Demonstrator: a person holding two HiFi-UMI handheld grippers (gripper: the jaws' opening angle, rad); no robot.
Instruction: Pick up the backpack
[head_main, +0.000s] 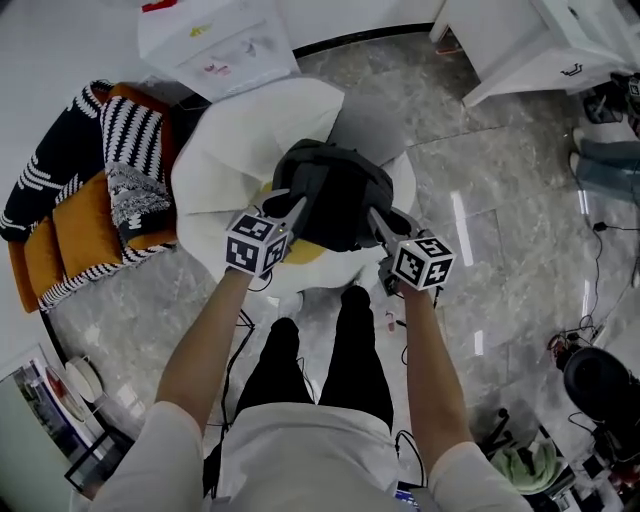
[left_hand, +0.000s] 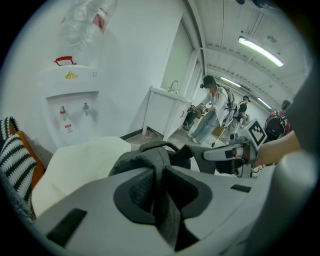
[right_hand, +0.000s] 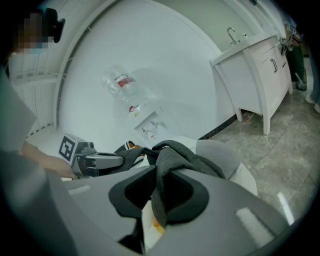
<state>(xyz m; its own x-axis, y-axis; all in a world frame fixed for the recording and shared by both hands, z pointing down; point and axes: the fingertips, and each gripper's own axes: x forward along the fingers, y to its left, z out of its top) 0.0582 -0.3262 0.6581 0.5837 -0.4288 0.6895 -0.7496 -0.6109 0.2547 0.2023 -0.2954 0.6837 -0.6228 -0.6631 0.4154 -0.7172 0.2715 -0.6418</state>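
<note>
Left gripper (head_main: 295, 205) and right gripper (head_main: 377, 214) each clench backpack (head_main: 335, 190) fabric — the lift's in hand; next, raise both evenly.

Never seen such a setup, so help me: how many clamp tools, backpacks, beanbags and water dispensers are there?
Clamp tools: 2, the left gripper and the right gripper
Backpack: 1
Beanbag: 1
Water dispenser: 1
Total: 5

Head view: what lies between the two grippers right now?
The backpack is between the left gripper and the right gripper, each clamped on its dark fabric, as the head view shows.
</note>
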